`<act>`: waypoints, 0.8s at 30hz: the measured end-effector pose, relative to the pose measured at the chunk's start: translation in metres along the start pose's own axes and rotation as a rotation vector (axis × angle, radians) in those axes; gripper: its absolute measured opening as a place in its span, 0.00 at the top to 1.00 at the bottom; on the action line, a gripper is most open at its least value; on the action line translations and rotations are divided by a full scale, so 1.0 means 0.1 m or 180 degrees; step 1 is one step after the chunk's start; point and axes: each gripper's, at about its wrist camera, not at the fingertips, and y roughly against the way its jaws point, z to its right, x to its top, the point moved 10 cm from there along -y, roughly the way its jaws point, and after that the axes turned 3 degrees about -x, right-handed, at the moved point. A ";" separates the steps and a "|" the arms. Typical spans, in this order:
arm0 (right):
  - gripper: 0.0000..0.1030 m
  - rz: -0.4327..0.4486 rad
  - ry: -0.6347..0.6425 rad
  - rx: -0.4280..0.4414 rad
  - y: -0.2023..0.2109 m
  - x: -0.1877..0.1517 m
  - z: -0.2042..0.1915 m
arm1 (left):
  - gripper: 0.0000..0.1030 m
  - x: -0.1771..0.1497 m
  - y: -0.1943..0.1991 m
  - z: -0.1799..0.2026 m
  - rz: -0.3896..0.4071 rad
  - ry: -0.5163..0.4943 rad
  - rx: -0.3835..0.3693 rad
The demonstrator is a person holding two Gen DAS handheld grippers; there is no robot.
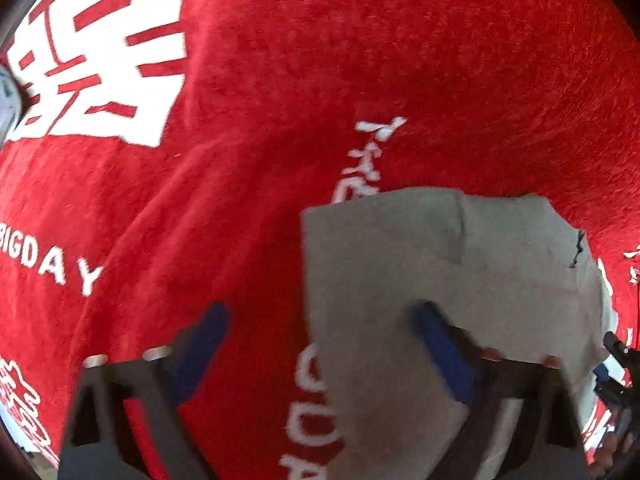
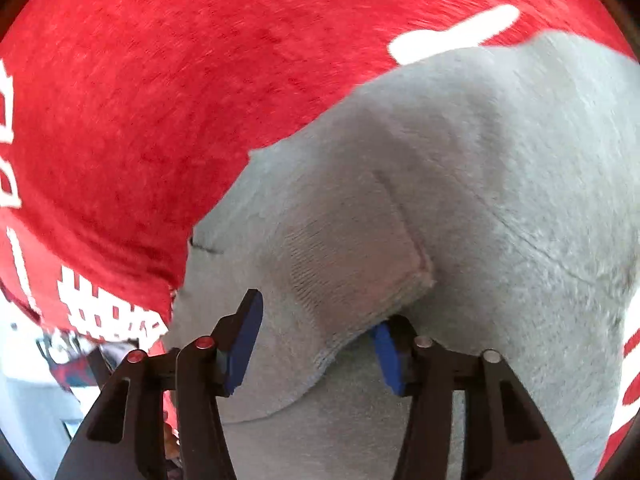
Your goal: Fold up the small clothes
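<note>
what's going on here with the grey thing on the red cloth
A person with a handheld gripper in each hand is working on a small grey garment lying on a red printed cloth. The right gripper has its jaws open around a folded edge of the garment, not closed on it. The left gripper is open too, at the garment's side edge. Nothing is gripped yet.

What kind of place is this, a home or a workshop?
Probably a home, though little shows. A red plush cloth with white lettering covers the surface, a small grey garment lies on it, and both grippers hover open above.
</note>
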 end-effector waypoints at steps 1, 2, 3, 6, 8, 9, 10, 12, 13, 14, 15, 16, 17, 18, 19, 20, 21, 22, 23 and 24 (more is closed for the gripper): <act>0.91 0.0000 -0.0024 -0.0085 0.01 0.02 0.02 | 0.58 0.01 0.00 0.05 -0.0010 -0.0018 -0.0047; 0.93 0.0055 0.0018 -0.0134 0.04 0.06 0.00 | 0.63 0.03 0.02 0.10 0.0010 -0.0025 -0.0078; 0.93 0.0126 0.0084 -0.0162 0.04 0.05 -0.07 | 0.63 0.05 0.05 0.12 0.0042 -0.0035 -0.0047; 0.93 0.0353 0.0438 -0.0446 0.19 0.13 -0.06 | 0.63 0.16 0.16 0.08 0.0244 -0.0130 0.0298; 0.89 0.0348 0.0431 -0.0685 0.16 0.21 0.09 | 0.52 0.18 0.22 0.04 0.0269 -0.0157 0.0373; 0.87 0.0237 0.0315 -0.0723 0.13 0.20 0.19 | 0.43 0.18 0.26 0.02 0.0289 -0.0165 0.0372; 0.85 0.0139 0.0185 -0.0744 0.18 0.19 0.33 | 0.32 0.17 0.31 -0.01 0.0327 -0.0179 0.0387; 0.55 0.0144 0.0092 -0.0608 0.25 0.13 0.34 | 0.31 0.14 0.43 -0.08 0.0409 -0.0252 0.0444; 0.44 0.0099 0.0121 -0.0557 0.28 0.05 0.28 | 0.31 0.09 0.49 -0.12 0.0401 -0.0299 0.0458; 0.39 0.0029 0.0146 -0.0387 0.32 -0.08 0.17 | 0.31 0.04 0.53 -0.17 0.0384 -0.0322 0.0483; 0.39 -0.0093 0.0184 -0.0111 0.33 -0.27 -0.02 | 0.31 0.00 0.57 -0.23 0.0374 -0.0328 0.0502; 0.39 -0.0221 0.0223 0.0073 0.29 -0.43 -0.17 | 0.31 -0.03 0.60 -0.27 0.0369 -0.0325 0.0514; 0.39 -0.0448 0.0294 0.0317 0.19 -0.71 -0.42 | 0.31 -0.09 0.63 -0.32 0.0363 -0.0308 0.0527; 0.39 -0.0649 0.0341 0.0496 0.07 -0.96 -0.63 | 0.31 -0.12 0.66 -0.37 0.0354 -0.0278 0.0541; 0.39 -0.0816 0.0365 0.0623 -0.03 -1.15 -0.78 | 0.31 -0.11 0.68 -0.42 0.0346 -0.0244 0.0555; 0.39 -0.1079 0.0396 0.0795 -0.22 -1.47 -1.02 | 0.31 -0.16 0.71 -0.47 0.0339 -0.0188 0.0574; 0.39 -0.1191 0.0413 0.0848 -0.31 -1.63 -1.13 | 0.31 -0.24 0.73 -0.54 0.0335 -0.0137 0.0581; 0.39 -0.1286 0.0431 0.0880 -0.47 -1.79 -1.25 | 0.31 -0.26 0.74 -0.60 0.0325 -0.0096 0.0577; 0.39 -0.1321 0.0440 0.0897 -0.62 -1.91 -1.37 | 0.31 -0.29 0.75 -0.68 0.0305 -0.0054 0.0570; 0.40 -0.1291 0.0422 0.0902 -0.75 -1.96 -1.47 | 0.31 -0.32 0.75 -0.70 0.0291 -0.0040 0.0570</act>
